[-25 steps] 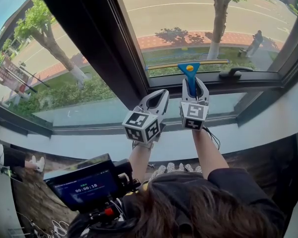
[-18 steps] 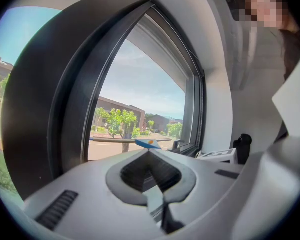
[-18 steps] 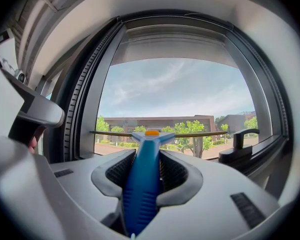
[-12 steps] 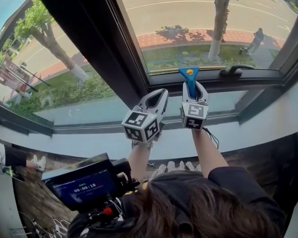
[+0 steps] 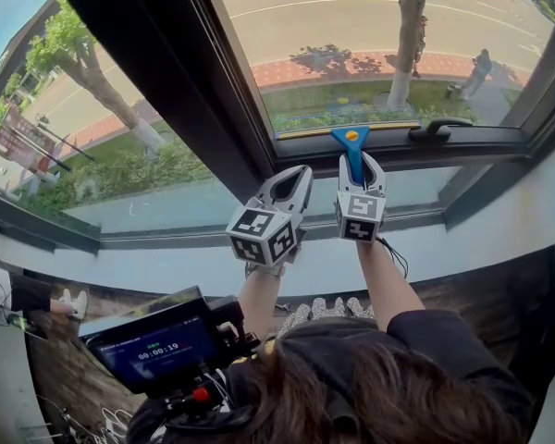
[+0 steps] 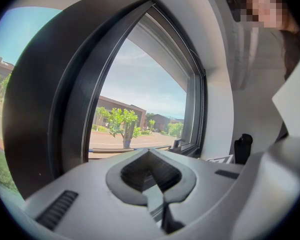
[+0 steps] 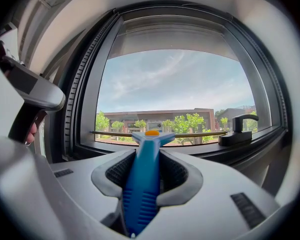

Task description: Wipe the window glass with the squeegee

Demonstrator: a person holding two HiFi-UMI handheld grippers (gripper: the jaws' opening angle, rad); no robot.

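While right tool (image 5: 356, 161) clamps one squeegee (image 5: 351, 138), left (image 5: 300, 172) closed.

The monitor screen (image 5: 162, 350) reads 00:00:19.

Glass pane (image 5: 351, 26) open above the squeegee (image 5: 354, 151); window handle (image 5: 441, 129) just right, dark mullion (image 5: 166, 63) blocking left

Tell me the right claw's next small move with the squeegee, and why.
Probably raise the squeegee toward the top of the glass for a downward pass: its blade lies along the pane's bottom edge beside the window handle, and the right claw is shut on its handle.
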